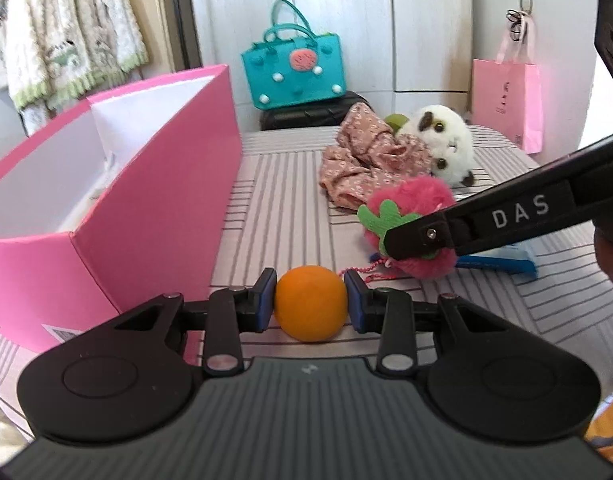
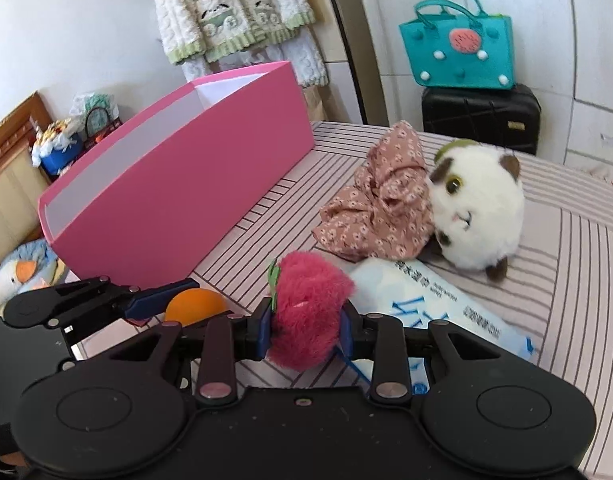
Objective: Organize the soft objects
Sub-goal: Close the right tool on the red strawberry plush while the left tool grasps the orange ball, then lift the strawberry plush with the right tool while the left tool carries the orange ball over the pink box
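My left gripper (image 1: 310,303) is shut on an orange soft ball (image 1: 310,304), low over the striped bed just right of the open pink box (image 1: 154,208). The ball also shows in the right wrist view (image 2: 194,305). My right gripper (image 2: 305,330) is shut on a fluffy pink strawberry plush (image 2: 306,308), seen in the left wrist view too (image 1: 410,212). A floral pink cloth (image 2: 380,208) and a white round plush animal (image 2: 482,208) lie beyond it on the bed.
A white and blue plastic packet (image 2: 434,304) lies under the right gripper. A teal bag (image 2: 462,50) sits on a black suitcase (image 2: 482,118) behind the bed. A pink paper bag (image 1: 506,104) hangs at the right.
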`<state>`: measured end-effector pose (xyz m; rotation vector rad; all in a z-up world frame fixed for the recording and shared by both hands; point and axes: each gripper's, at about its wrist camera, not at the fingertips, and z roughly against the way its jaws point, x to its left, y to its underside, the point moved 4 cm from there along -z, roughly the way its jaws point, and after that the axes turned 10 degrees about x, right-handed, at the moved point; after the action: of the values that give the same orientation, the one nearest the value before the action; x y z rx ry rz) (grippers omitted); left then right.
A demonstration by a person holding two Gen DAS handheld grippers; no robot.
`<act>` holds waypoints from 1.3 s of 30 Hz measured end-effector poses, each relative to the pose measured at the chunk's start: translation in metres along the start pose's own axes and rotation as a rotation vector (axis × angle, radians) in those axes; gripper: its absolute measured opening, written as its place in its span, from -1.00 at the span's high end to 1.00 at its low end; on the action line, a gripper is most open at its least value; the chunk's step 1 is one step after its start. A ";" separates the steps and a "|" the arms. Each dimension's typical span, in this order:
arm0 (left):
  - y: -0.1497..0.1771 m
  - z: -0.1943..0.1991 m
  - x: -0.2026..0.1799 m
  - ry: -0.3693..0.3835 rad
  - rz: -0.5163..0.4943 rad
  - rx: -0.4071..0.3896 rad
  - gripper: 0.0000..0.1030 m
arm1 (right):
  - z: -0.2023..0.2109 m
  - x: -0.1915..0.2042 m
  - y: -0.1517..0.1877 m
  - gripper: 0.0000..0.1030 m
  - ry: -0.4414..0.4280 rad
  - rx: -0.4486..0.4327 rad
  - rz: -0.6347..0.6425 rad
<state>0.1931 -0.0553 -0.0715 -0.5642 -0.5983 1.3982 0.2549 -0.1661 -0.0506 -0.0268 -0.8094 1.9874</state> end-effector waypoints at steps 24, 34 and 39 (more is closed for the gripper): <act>-0.023 0.059 0.005 0.260 -0.137 0.078 0.32 | 0.071 0.025 0.018 0.25 0.099 -0.050 -0.016; -0.037 0.111 0.041 0.282 -0.147 0.005 0.32 | 0.113 0.065 0.008 0.25 0.082 -0.140 0.027; -0.043 0.127 0.059 0.288 -0.146 -0.014 0.32 | 0.125 0.088 -0.002 0.24 0.088 -0.174 0.071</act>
<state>0.1424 0.0014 0.0536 -0.7042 -0.4087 1.1506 0.1667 -0.1630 0.0746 -0.2455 -0.9326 1.9617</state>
